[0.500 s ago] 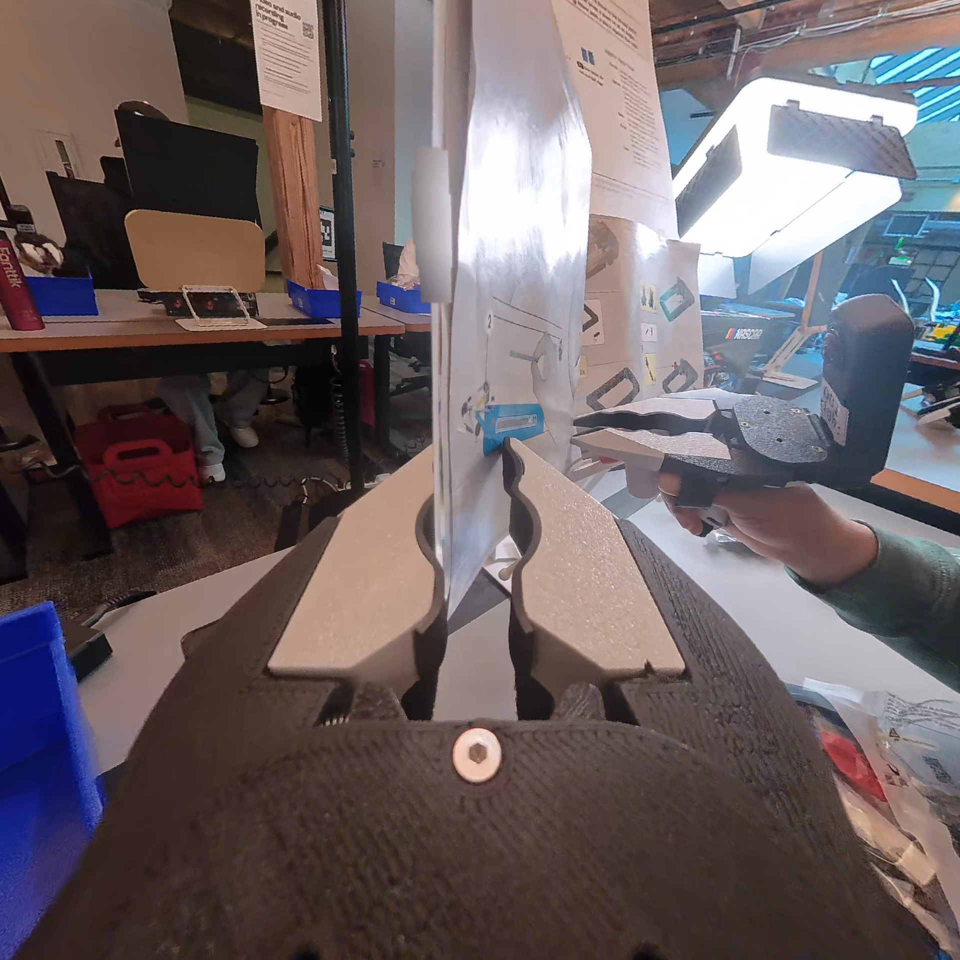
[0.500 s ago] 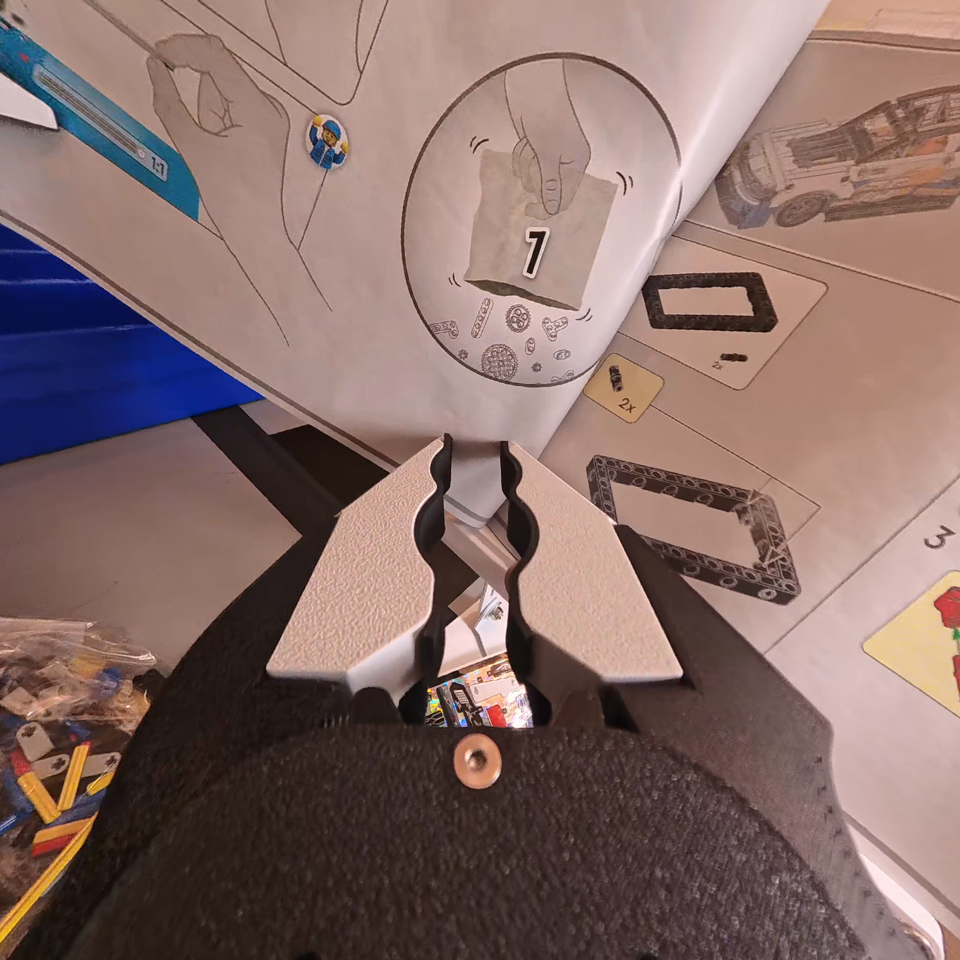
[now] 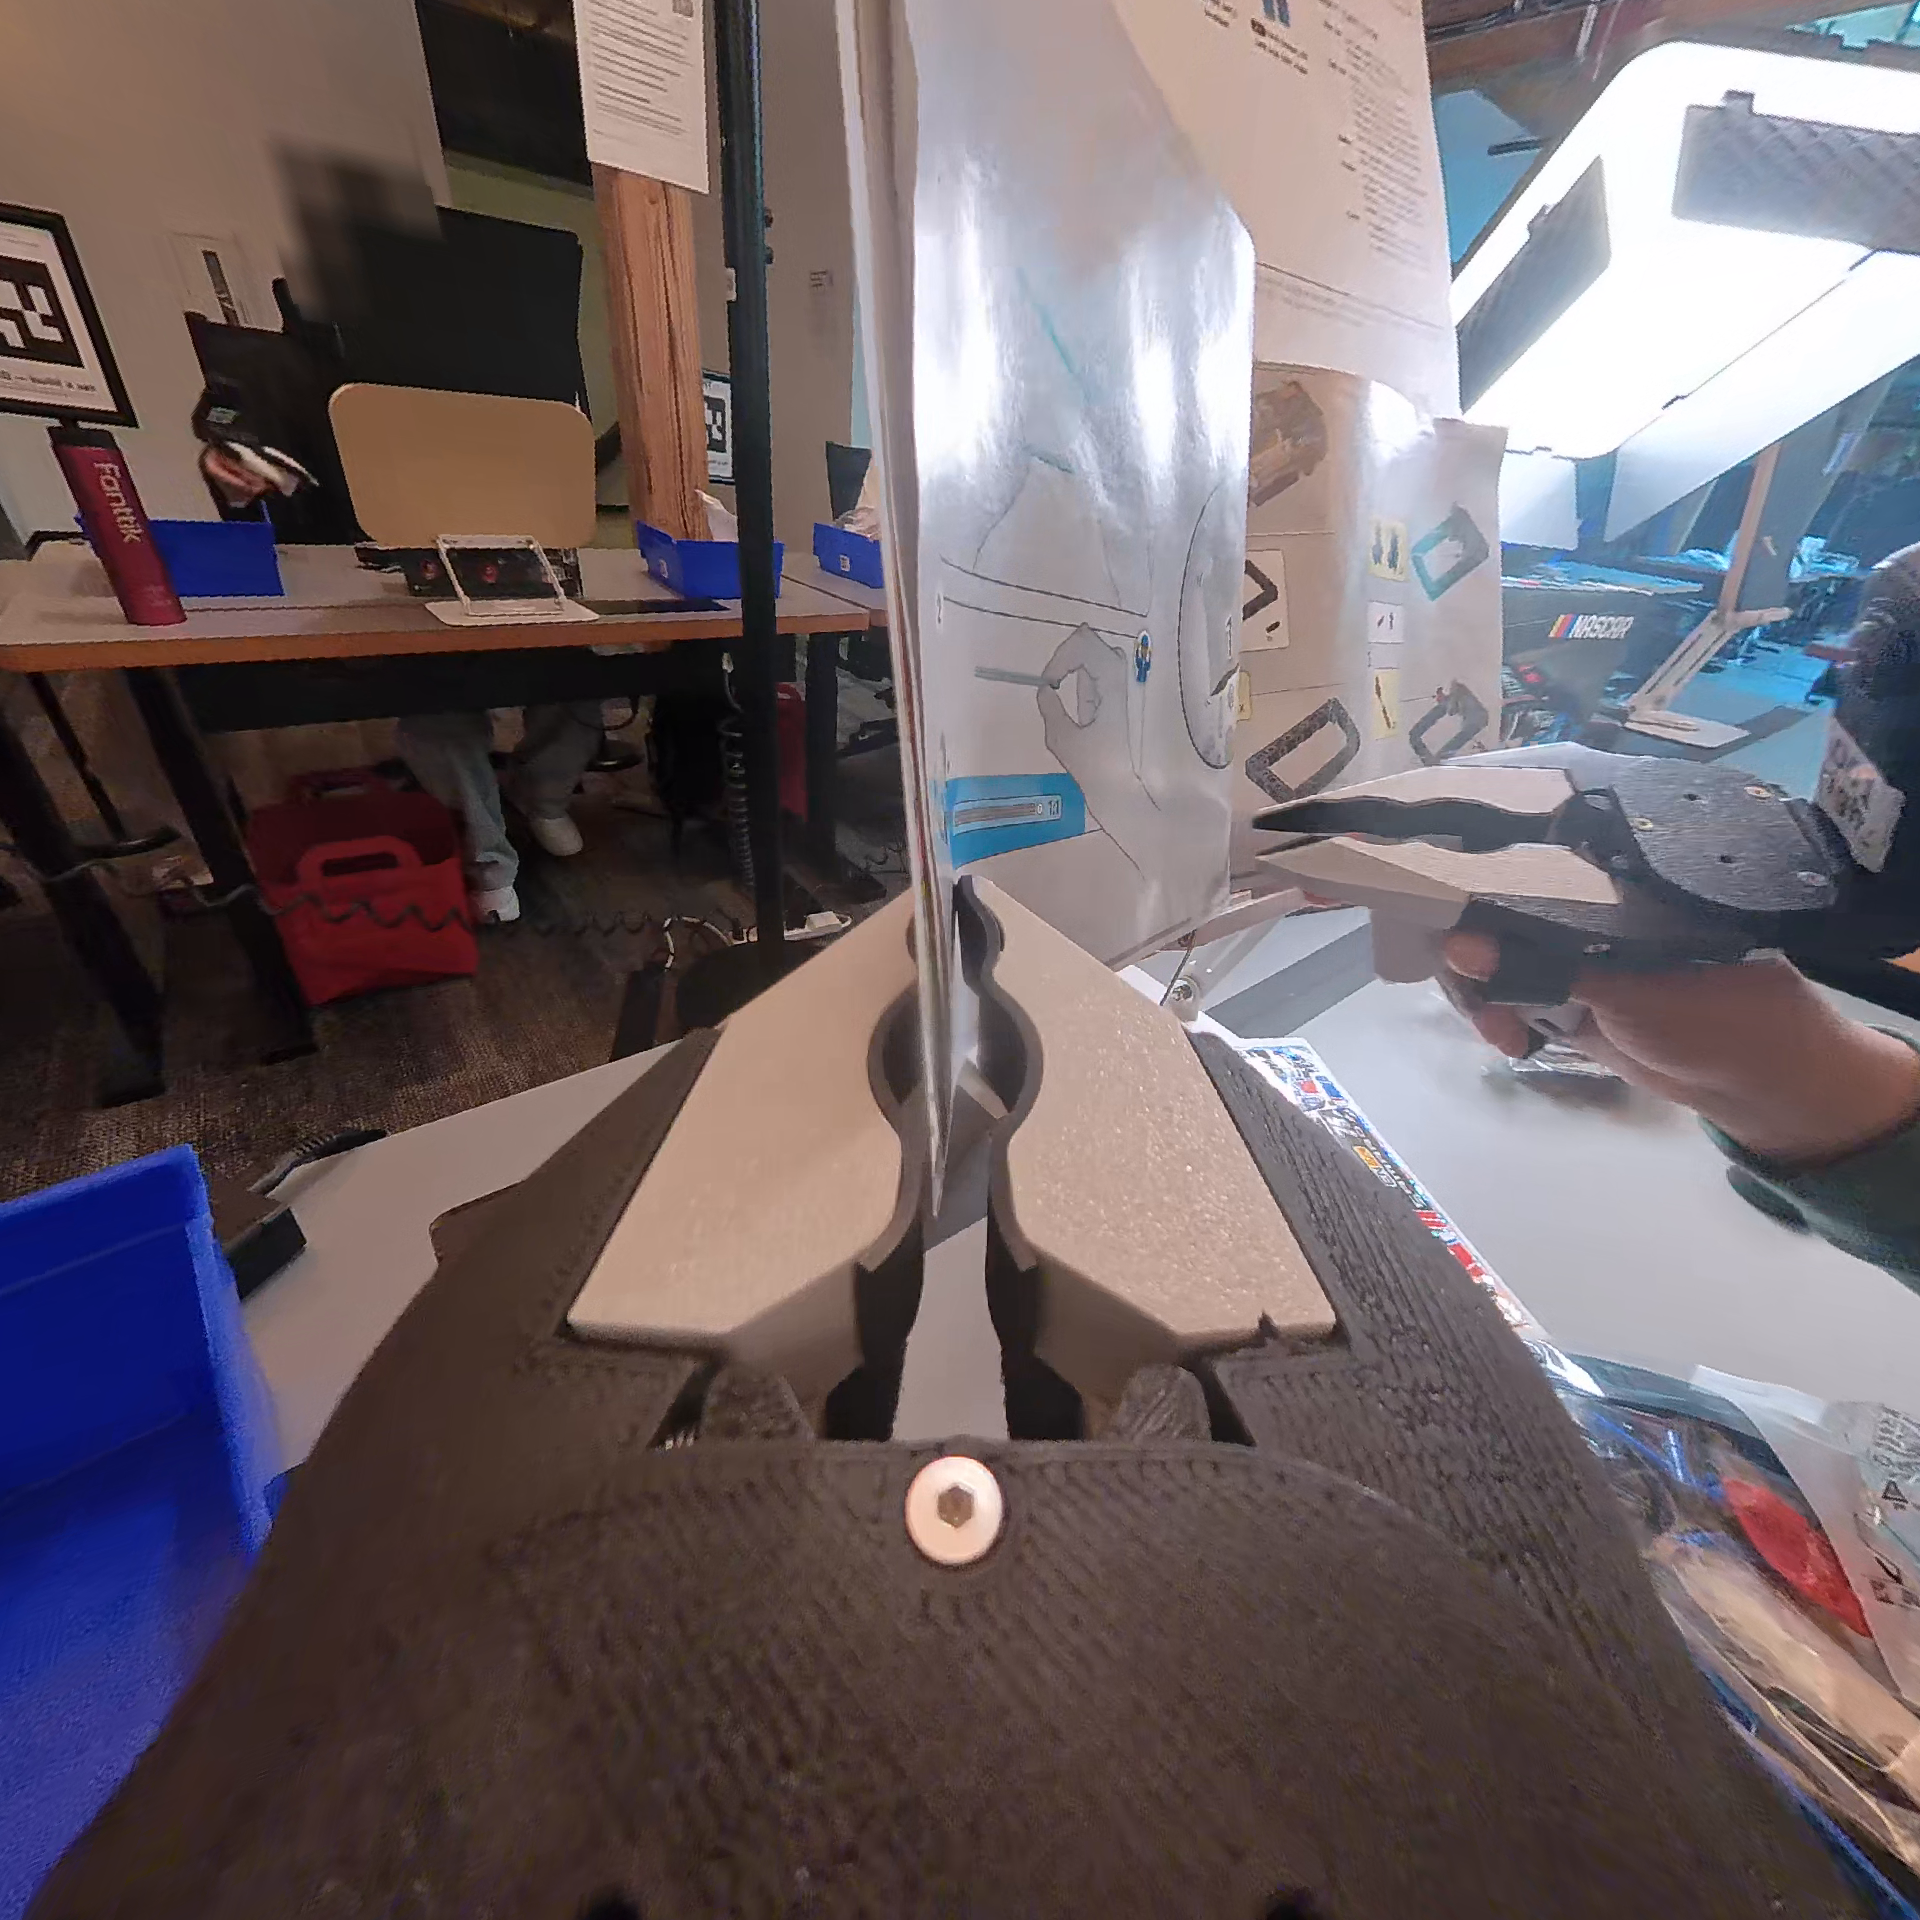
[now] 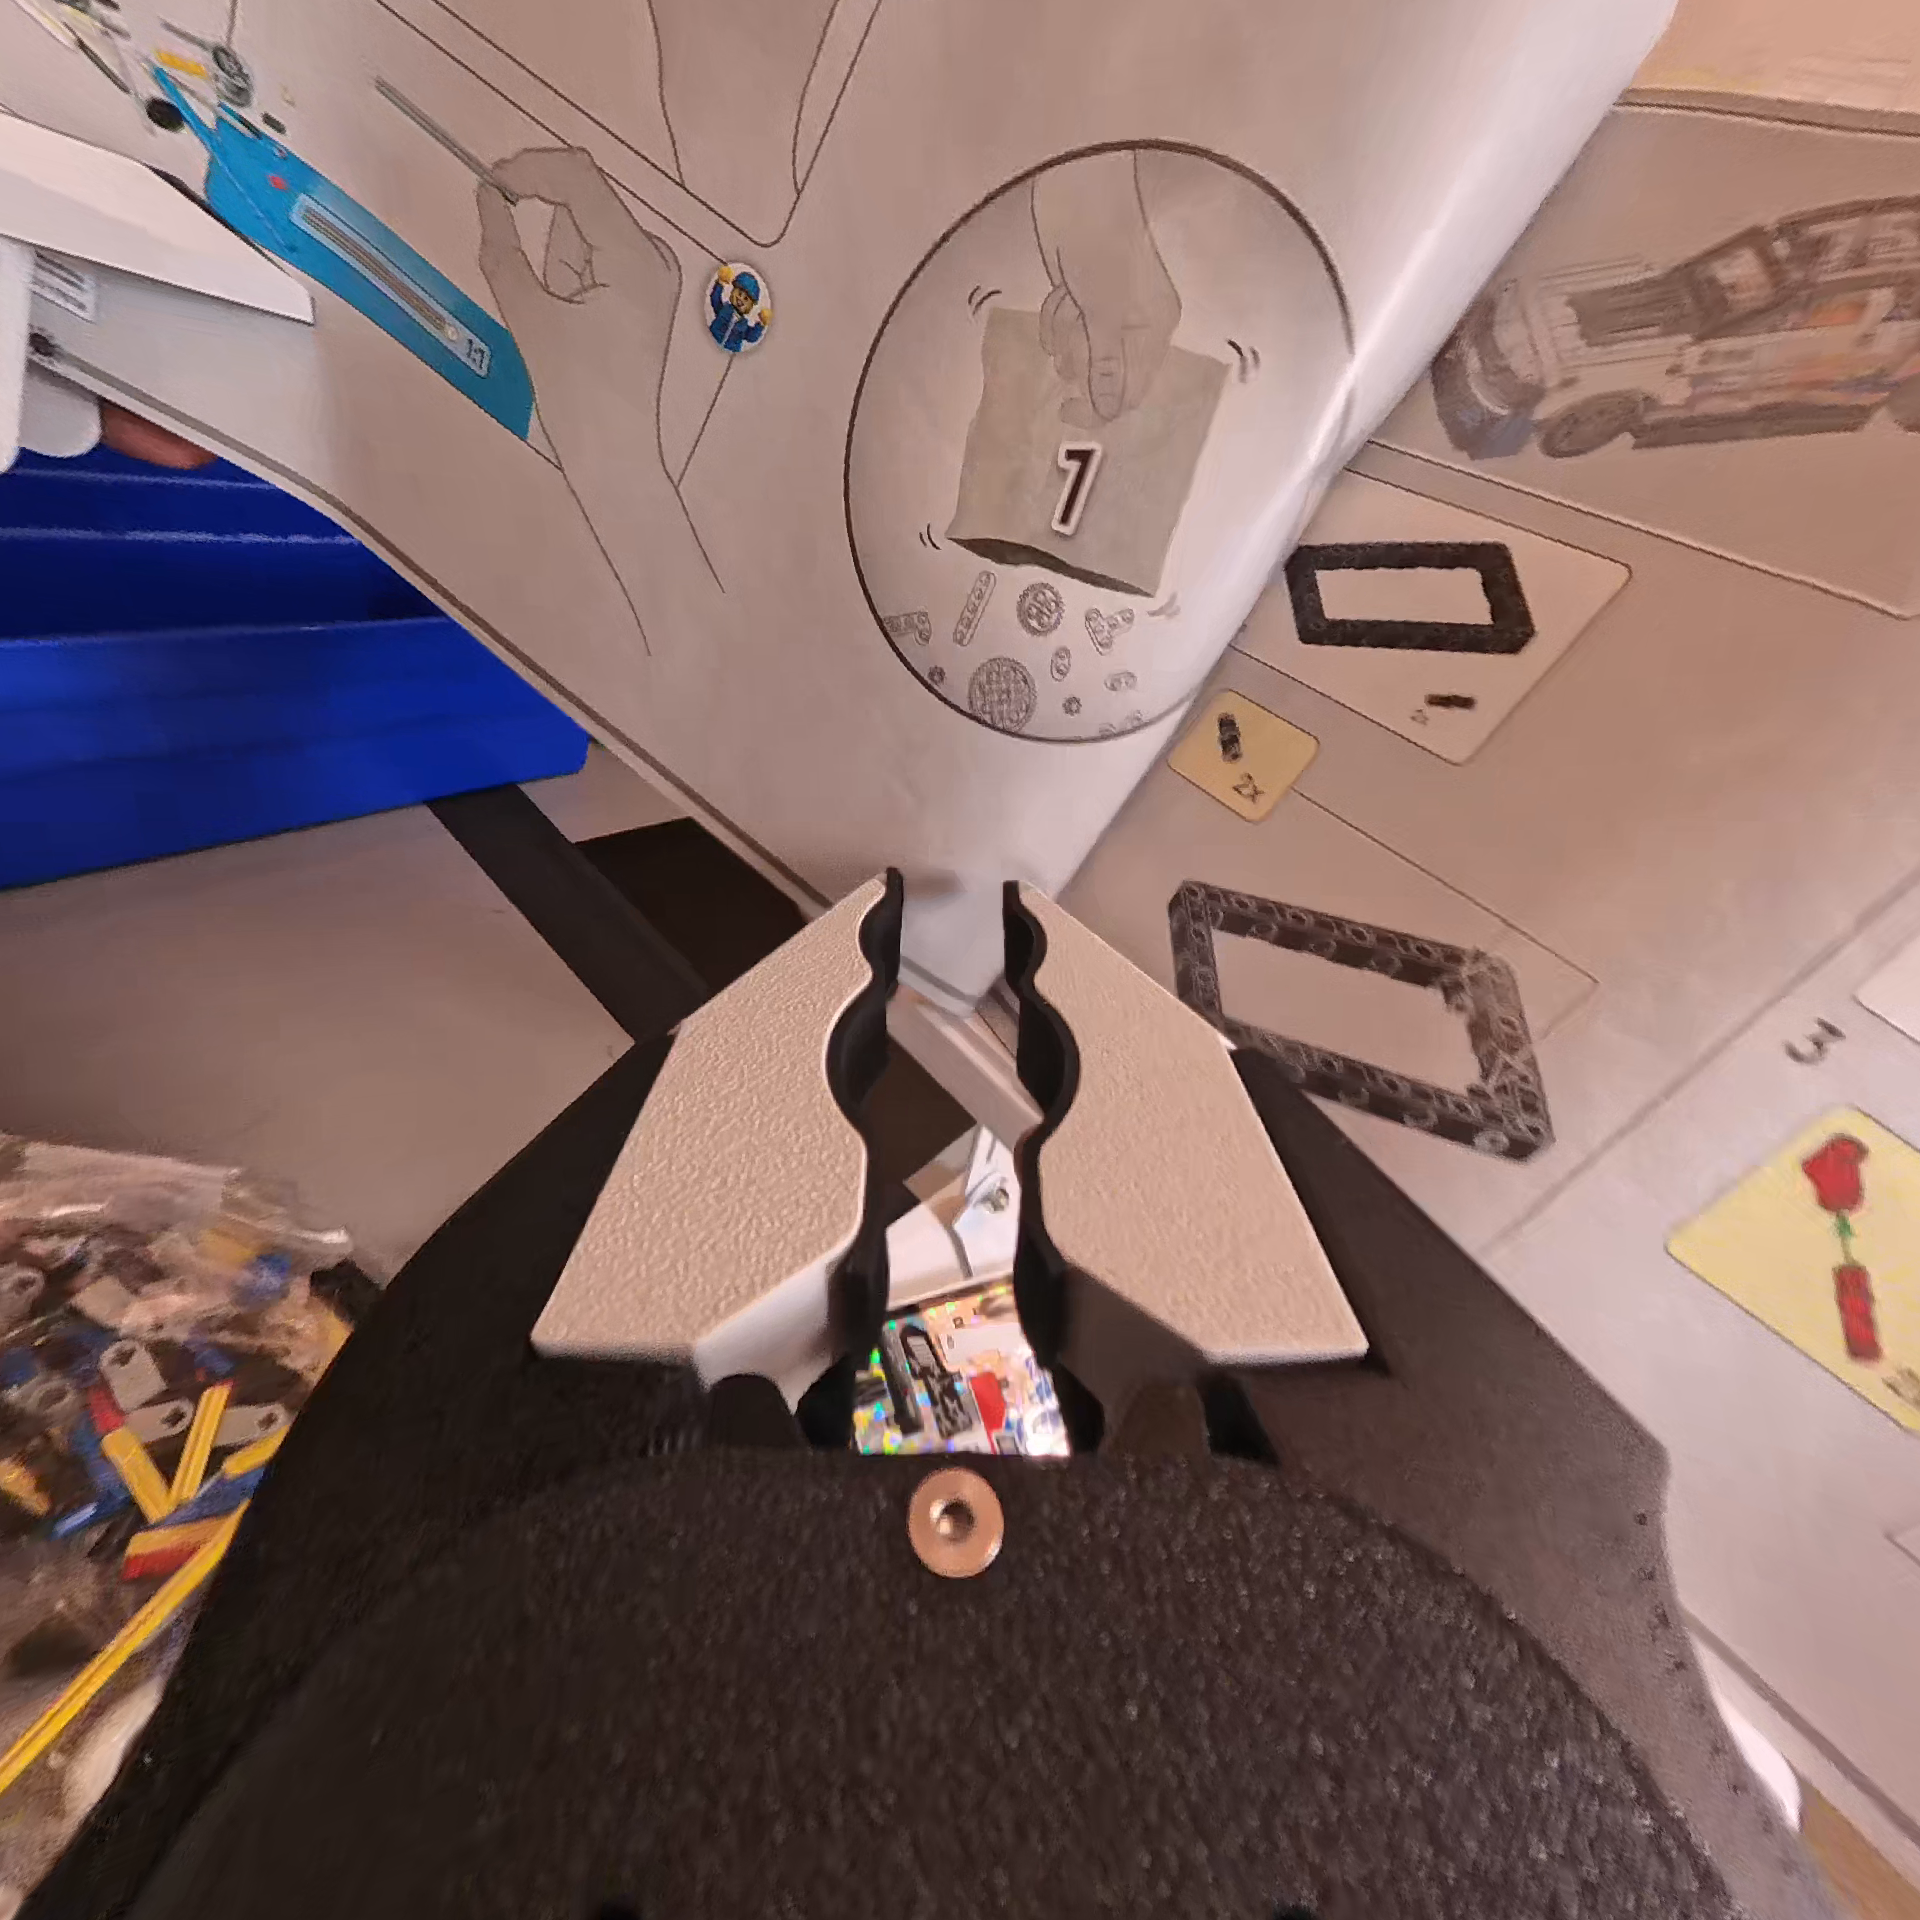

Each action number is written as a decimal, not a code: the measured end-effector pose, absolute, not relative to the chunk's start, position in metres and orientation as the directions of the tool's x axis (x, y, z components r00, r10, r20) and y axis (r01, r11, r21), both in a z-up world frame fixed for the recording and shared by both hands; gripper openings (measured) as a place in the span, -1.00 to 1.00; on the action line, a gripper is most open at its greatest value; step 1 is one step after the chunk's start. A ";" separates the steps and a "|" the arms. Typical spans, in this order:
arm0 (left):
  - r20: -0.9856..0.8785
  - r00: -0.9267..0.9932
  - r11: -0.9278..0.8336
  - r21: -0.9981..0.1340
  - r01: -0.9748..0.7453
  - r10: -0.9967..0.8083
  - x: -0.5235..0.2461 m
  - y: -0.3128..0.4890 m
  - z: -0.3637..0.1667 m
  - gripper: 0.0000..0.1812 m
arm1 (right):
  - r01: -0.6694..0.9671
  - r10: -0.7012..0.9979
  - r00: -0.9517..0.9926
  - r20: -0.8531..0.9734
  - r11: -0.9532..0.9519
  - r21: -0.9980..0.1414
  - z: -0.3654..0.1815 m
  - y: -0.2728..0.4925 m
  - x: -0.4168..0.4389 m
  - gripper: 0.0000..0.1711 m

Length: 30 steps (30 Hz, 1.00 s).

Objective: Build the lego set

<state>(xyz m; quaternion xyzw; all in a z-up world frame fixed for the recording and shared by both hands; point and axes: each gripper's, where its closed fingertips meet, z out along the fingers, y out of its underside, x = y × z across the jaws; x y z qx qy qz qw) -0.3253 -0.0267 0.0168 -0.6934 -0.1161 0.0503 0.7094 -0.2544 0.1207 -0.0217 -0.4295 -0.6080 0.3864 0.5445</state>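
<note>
The pale bench [image 3: 1621, 1195] carries the work. On it, at the left tool's side, stands a blue bin [image 3: 114, 1475]; its inside is out of sight in both views, so what it holds cannot be told. The same blue bin [image 4: 239, 665] shows behind the raised page in the right wrist view.

The instruction booklet [image 3: 1049, 582] is the largest task thing: one glossy page stands upright, edge-on, with further pages spread open behind it toward the right. In the right wrist view the lifted page [image 4: 935, 416] curves over the open spread below.

Clear bags of lego pieces [image 4: 135, 1382] lie on the bench at lower left of the right wrist view, with yellow, blue and grey parts inside. More bags [image 3: 1787, 1558] lie at the right edge of the left view. A glittery sticker sheet [image 4: 961, 1392] lies flat under the right tool.

The left tool [image 3: 961, 904] is clamped narrowly on the upright page's lower edge. The right tool [image 4: 951, 894], held level by a hand [image 3: 1621, 1029] in a green sleeve, has its jaws slightly parted around the page's bottom corner, not gripping it.
</note>
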 end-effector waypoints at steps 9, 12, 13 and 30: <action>0.109 0.967 0.036 -0.994 0.104 0.229 -0.326 -0.025 0.015 -1.00 | 0.063 0.960 0.006 0.281 0.281 -0.958 -0.007 0.179 -0.165 -0.74; 0.116 0.966 0.044 -0.993 0.109 0.229 -0.326 -0.025 0.015 -1.00 | 0.038 0.966 0.058 0.252 0.250 -0.968 -0.004 0.214 -0.133 -0.65; 0.118 0.966 0.047 -0.993 0.110 0.232 -0.326 -0.025 0.016 -1.00 | 0.030 0.969 0.067 0.240 0.238 -0.971 -0.006 0.226 -0.124 -0.59; 0.117 0.940 0.076 -0.992 0.098 0.320 -0.344 -0.019 0.000 -1.00 | -0.084 0.974 -0.014 -0.227 -0.227 -0.970 -0.033 0.343 -0.121 -0.09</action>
